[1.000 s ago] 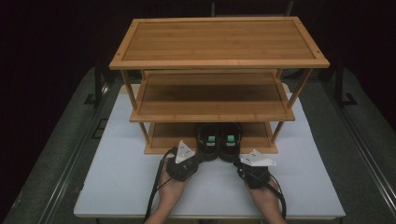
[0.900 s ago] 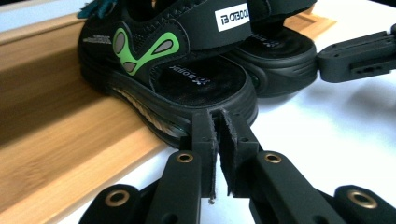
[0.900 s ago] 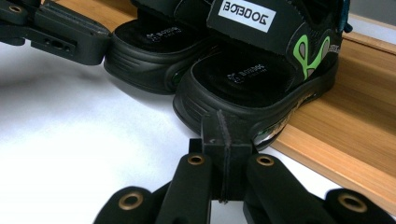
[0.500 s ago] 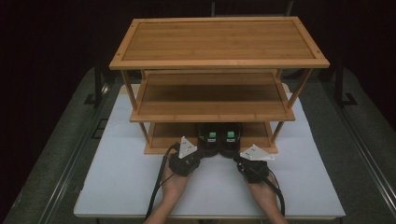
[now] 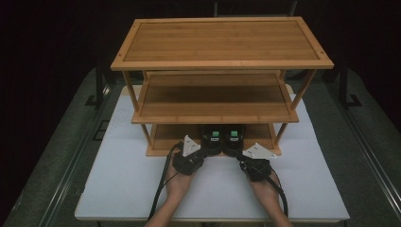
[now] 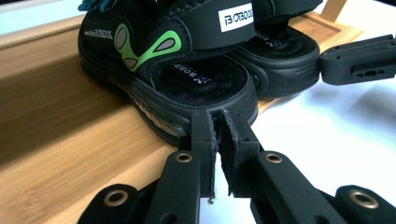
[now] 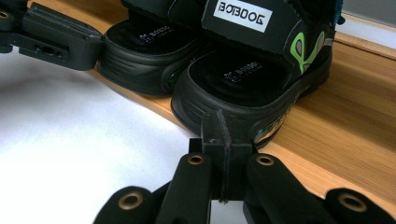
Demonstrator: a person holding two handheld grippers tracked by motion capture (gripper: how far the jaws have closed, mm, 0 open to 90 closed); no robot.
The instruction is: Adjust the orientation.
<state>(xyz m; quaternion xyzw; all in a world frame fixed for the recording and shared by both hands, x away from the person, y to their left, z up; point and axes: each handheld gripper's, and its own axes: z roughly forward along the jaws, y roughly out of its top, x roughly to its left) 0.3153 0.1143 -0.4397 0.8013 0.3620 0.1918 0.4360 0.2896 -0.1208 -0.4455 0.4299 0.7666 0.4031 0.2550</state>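
Note:
Two black sandals with green marks stand side by side on the bottom shelf (image 5: pixel 172 136) of a three-tier bamboo rack, heels toward me. My left gripper (image 5: pixel 204 151) is shut, and its tips (image 6: pixel 218 116) rest against the heel of the left sandal (image 5: pixel 213 140) (image 6: pixel 187 60). My right gripper (image 5: pixel 239 154) is shut too, with its tips (image 7: pixel 220 119) at the heel of the right sandal (image 5: pixel 232 140) (image 7: pixel 252 70). Neither has anything between its jaws. Both heels hang a little over the shelf's front edge.
The rack's middle shelf (image 5: pixel 213 99) and top shelf (image 5: pixel 222 40) are bare and overhang the sandals. The rack stands on a white tabletop (image 5: pixel 118 179), with dark floor and metal rails at both sides. A hand holds each gripper from the near edge.
Both grippers have edged forward toward the rack, the right one more, up to the sandals' heels. The sandals stand in much the same place.

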